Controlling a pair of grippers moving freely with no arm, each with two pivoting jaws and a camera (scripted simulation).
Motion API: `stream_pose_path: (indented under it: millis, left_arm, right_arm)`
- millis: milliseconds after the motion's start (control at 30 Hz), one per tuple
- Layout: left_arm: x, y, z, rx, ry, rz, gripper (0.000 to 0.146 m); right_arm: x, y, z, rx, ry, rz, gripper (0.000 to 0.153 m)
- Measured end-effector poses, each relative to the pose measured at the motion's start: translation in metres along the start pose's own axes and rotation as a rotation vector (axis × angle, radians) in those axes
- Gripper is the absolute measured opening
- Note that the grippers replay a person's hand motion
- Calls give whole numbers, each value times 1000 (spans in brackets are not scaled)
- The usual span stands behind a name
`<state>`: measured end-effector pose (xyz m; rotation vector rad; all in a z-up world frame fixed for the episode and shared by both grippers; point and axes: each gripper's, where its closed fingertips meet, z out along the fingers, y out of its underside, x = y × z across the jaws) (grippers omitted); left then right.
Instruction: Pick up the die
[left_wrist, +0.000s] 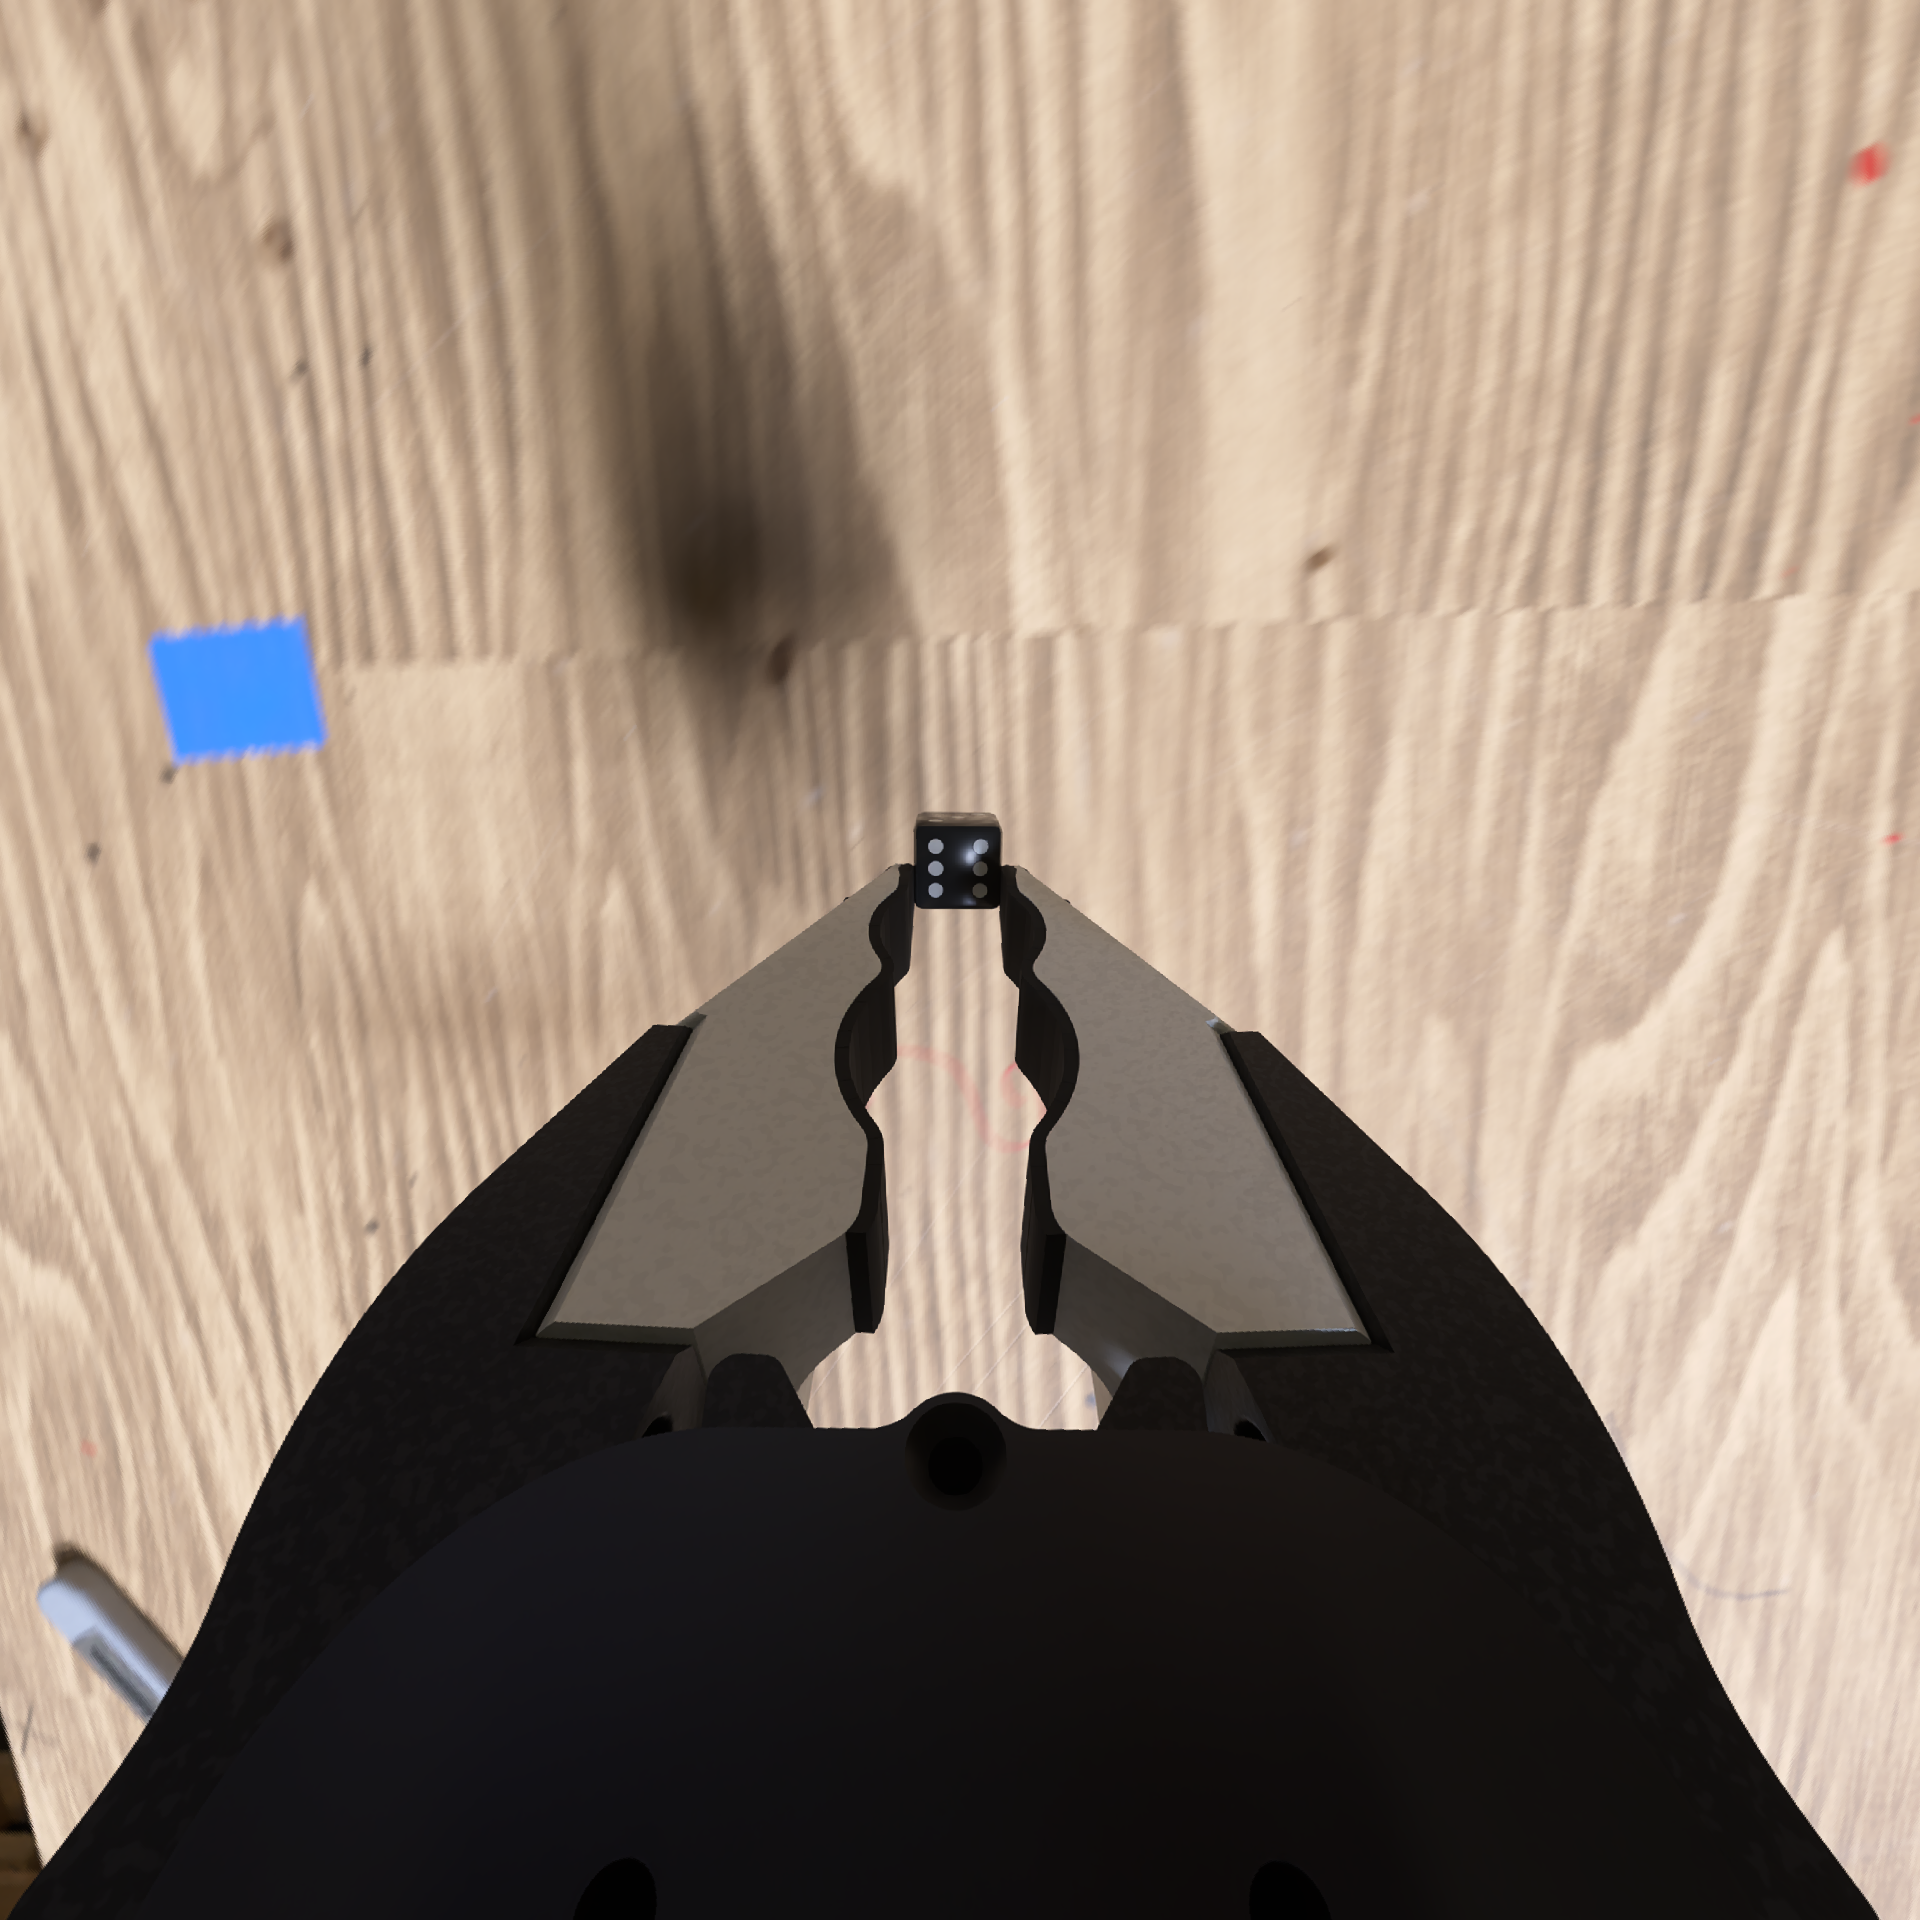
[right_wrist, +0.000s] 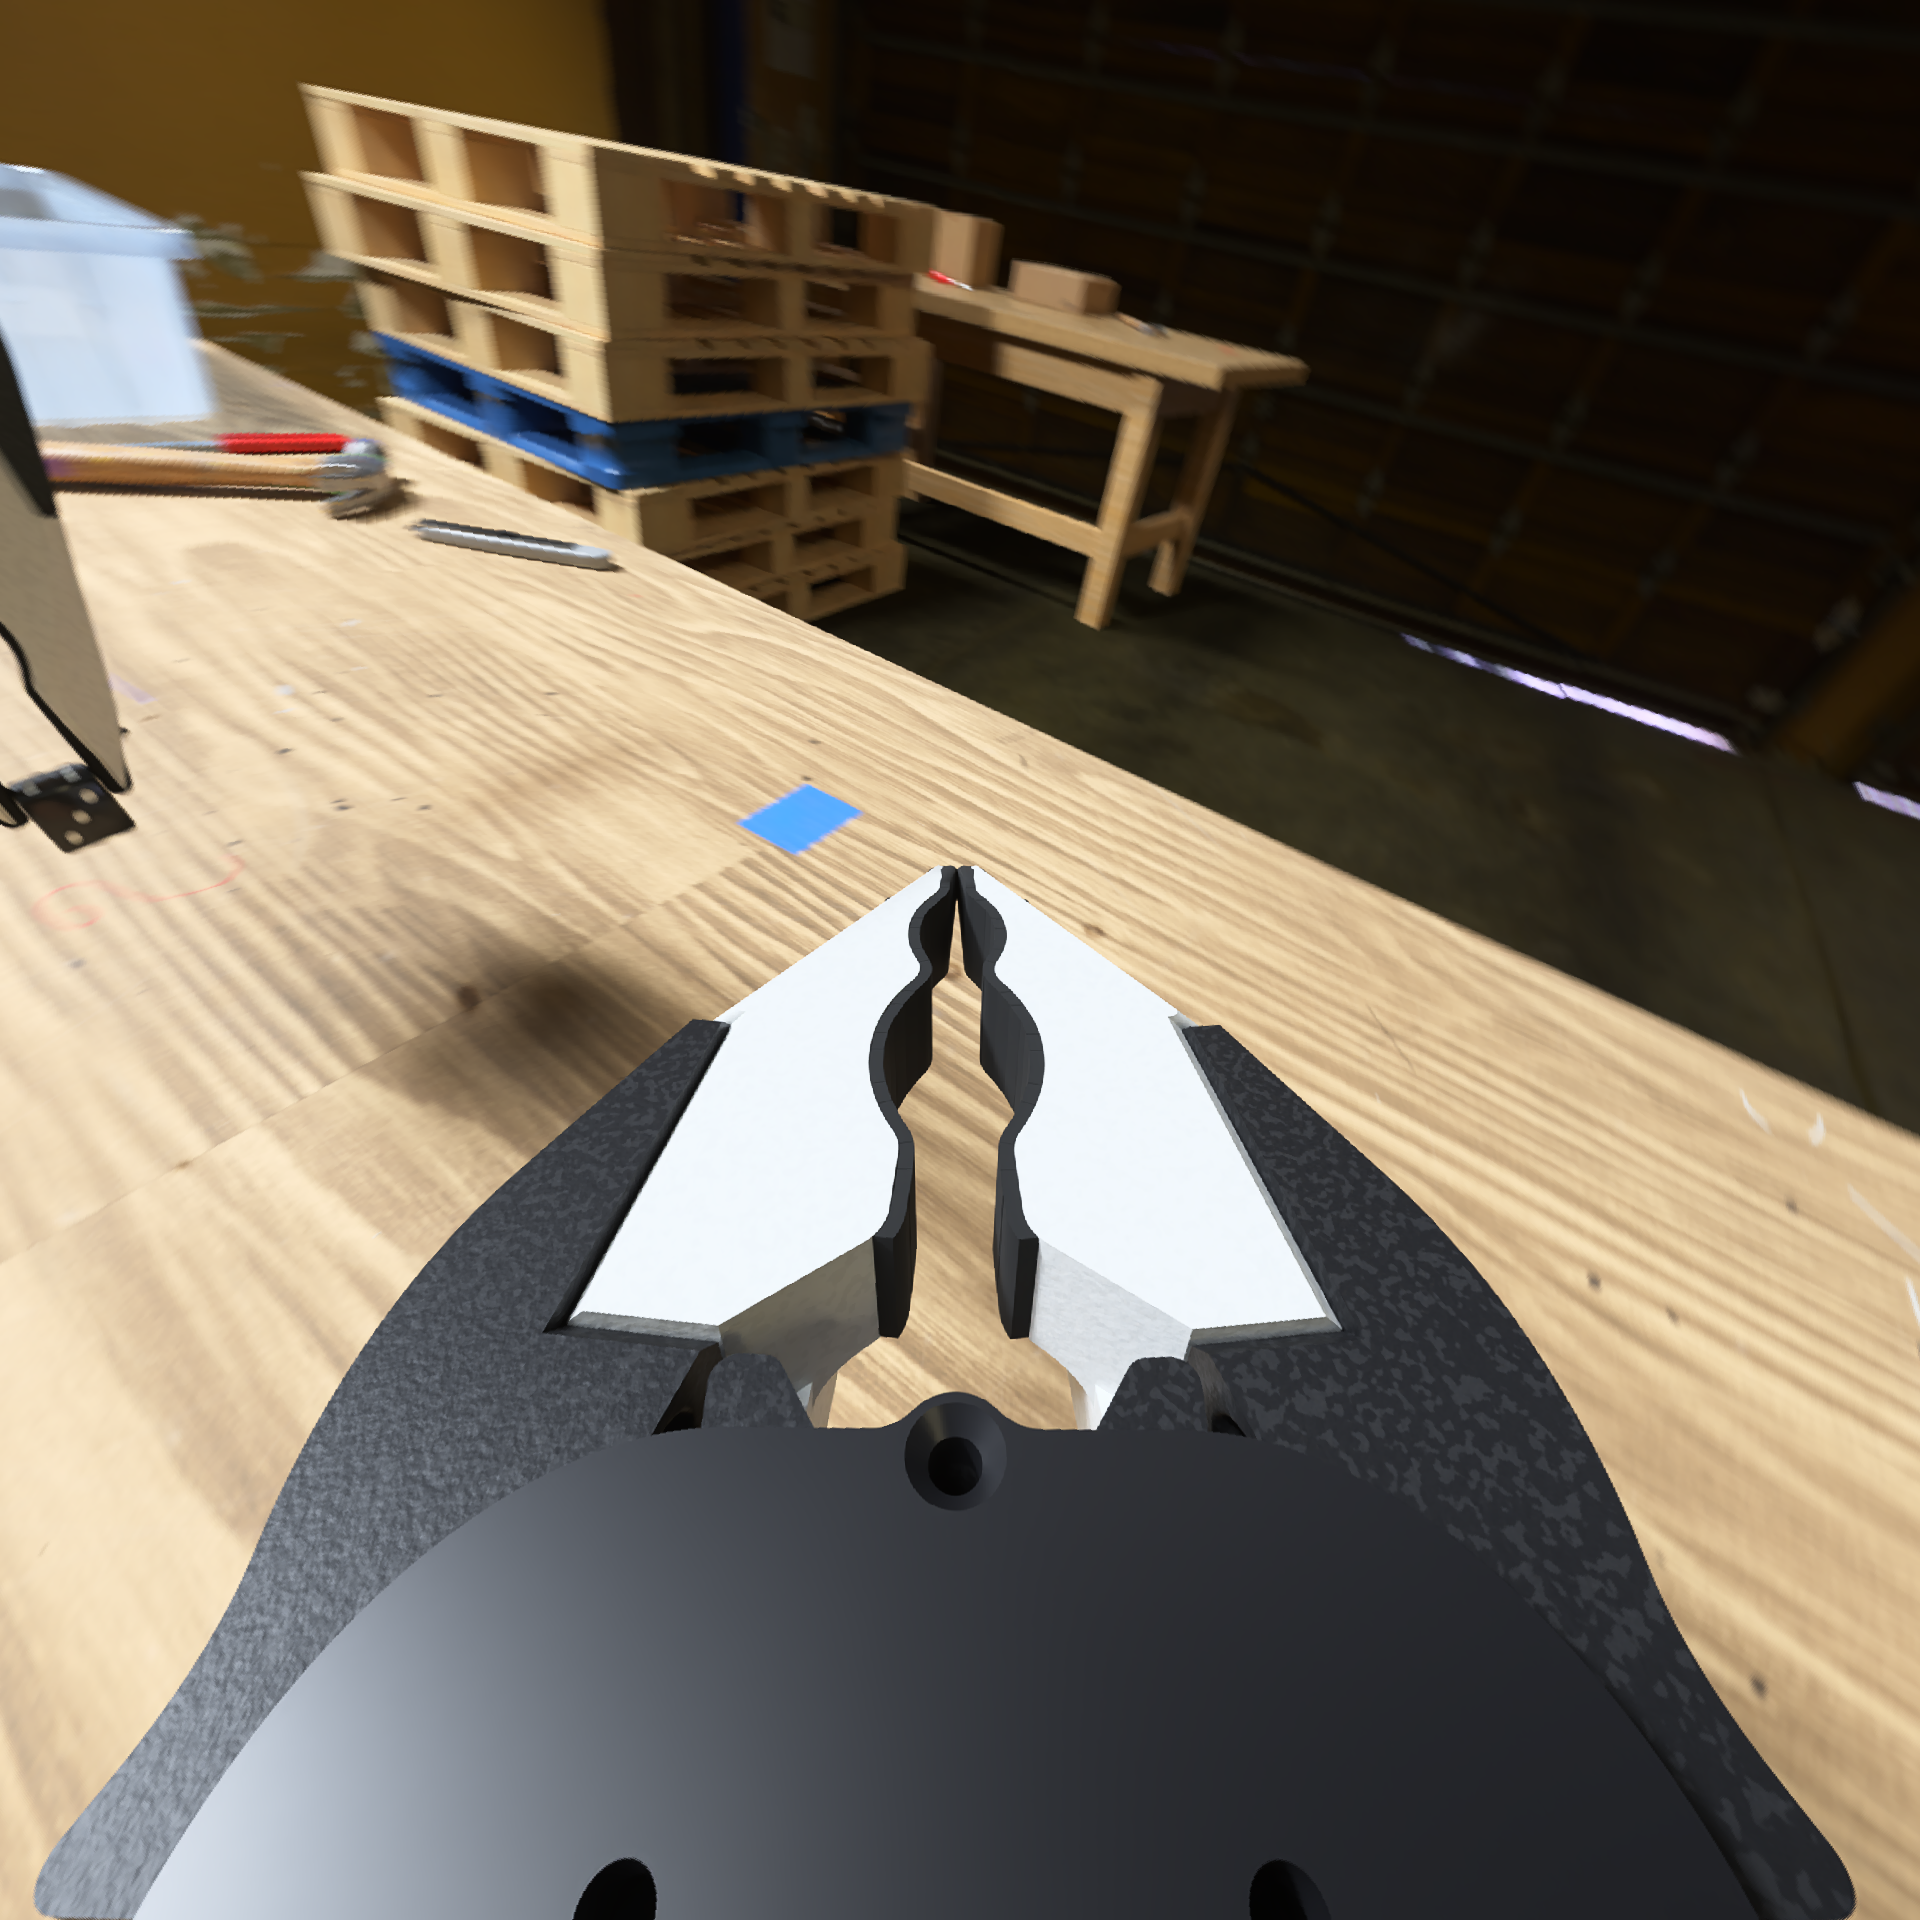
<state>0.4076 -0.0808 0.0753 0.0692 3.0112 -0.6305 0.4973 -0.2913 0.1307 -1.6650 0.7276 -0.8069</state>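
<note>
The die is small and black with white pips. It sits pinched between the two fingertips of my left gripper, which is shut on it and points down at the wooden table. In the right wrist view the die shows at the far left, at the tip of the left gripper's finger, close to the table top; I cannot tell whether it touches the table. My right gripper is shut and empty, hovering over the table to the right.
A blue square patch lies on the table just beyond the right gripper; it also shows in the left wrist view. A hammer and a grey utility knife lie farther back. Stacked pallets and a wooden bench stand beyond the table edge.
</note>
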Motion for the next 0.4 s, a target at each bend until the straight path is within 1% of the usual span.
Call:
stream_pose_path:
  millis: [67, 133, 200, 267, 400]
  left_arm:
    - [24, -20, 8, 10, 7, 41, 16]
    - [44, -36, 17, 31, 11, 52, 16]
    - [58, -48, 26, 59, 16, 48, 16]
    - [68, -59, 34, 93, 23, 39, 16]
    - [81, -73, 40, 157, 30, 26, 16]
  right_arm:
    - [-15, -9, -6, 25, -99, -66, 0]
    - [-34, -9, -12, -4, -236, -132, 0]
    - [-47, -5, -16, -37, -326, -189, 1]
    - [-56, 3, -19, -71, -389, -207, 12]
    - [-69, 24, -26, -174, -564, -174, 37]
